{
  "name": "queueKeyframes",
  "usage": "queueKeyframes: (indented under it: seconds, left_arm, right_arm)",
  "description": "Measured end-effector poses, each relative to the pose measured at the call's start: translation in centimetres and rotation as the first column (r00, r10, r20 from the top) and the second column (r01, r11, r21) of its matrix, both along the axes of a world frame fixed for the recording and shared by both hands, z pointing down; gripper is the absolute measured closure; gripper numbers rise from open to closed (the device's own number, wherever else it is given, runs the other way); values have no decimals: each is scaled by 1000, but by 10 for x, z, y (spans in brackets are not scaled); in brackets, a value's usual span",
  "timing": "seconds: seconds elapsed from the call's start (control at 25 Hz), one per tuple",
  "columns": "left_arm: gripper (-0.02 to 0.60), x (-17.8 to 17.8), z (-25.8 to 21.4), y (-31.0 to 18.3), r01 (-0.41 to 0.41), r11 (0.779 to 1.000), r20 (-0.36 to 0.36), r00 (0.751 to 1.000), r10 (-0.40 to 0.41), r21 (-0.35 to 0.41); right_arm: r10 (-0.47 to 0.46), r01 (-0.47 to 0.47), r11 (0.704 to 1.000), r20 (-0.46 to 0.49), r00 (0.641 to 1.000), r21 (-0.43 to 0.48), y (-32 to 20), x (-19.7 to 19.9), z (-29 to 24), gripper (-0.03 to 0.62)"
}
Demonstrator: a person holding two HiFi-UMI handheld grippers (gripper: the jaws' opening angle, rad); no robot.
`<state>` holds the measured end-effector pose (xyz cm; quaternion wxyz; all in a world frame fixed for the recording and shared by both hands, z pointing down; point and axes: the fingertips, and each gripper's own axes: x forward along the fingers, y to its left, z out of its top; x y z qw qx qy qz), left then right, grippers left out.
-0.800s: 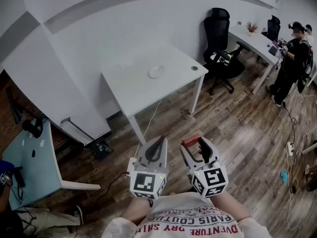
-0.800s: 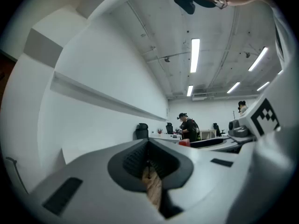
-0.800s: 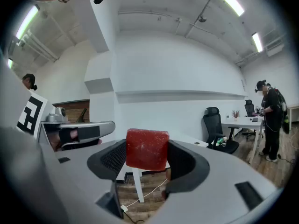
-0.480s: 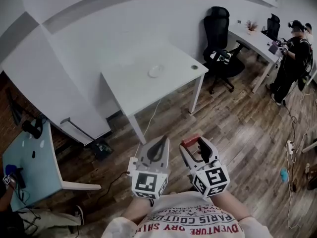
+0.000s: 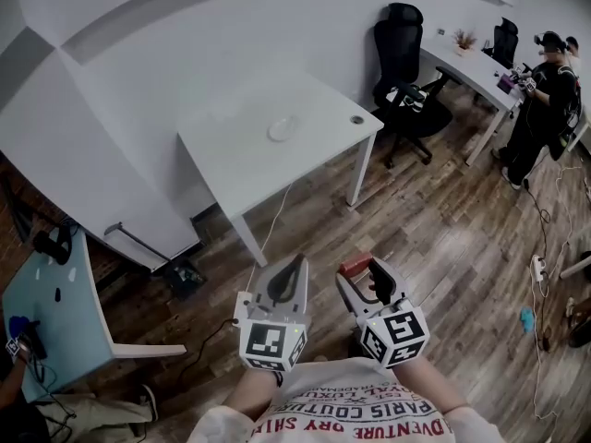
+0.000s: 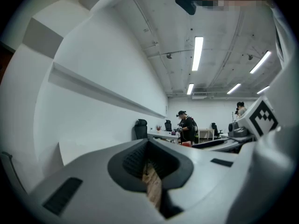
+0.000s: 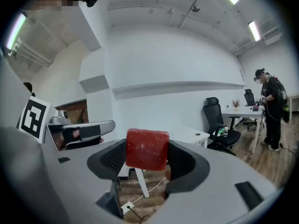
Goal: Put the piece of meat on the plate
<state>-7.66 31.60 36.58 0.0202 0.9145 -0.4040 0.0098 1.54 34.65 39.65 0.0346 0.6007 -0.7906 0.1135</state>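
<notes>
A red block of meat (image 5: 355,266) sits between the jaws of my right gripper (image 5: 363,271), which is shut on it low in the head view, just in front of my body. In the right gripper view the meat (image 7: 147,149) fills the gap between the two dark pads. My left gripper (image 5: 294,266) hangs beside it, jaws shut and holding nothing; its tips (image 6: 148,146) meet. The small white plate (image 5: 283,128) lies on the white table (image 5: 249,169), well ahead of both grippers across wooden floor.
A small dark round thing (image 5: 356,119) lies near the table's right corner. A black office chair (image 5: 404,63) stands right of the table, with a second desk (image 5: 471,63) and a person (image 5: 545,100) beyond. A pale blue table (image 5: 51,307) stands at left.
The table and plate sit slightly further left in the head view. Both grippers keep their places, and the meat stays in the right one.
</notes>
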Motion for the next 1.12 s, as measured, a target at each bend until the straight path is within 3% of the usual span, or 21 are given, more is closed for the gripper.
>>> queueKeyframes:
  seconds: [0.4, 0.92, 1.12]
  left_arm:
    - [575, 44, 11, -53, 41, 999, 41, 998, -40, -8]
    - [575, 150, -1, -155, 195, 981, 50, 980, -195, 5]
    - [575, 184, -2, -191, 251, 968, 34, 967, -251, 11]
  right_arm:
    - [-71, 70, 997, 5, 997, 23, -65, 43, 5, 315]
    - [-258, 258, 965, -18, 966, 35, -183, 149, -13, 315]
    - [-291, 290, 957, 41, 956, 10, -224, 192, -15, 315]
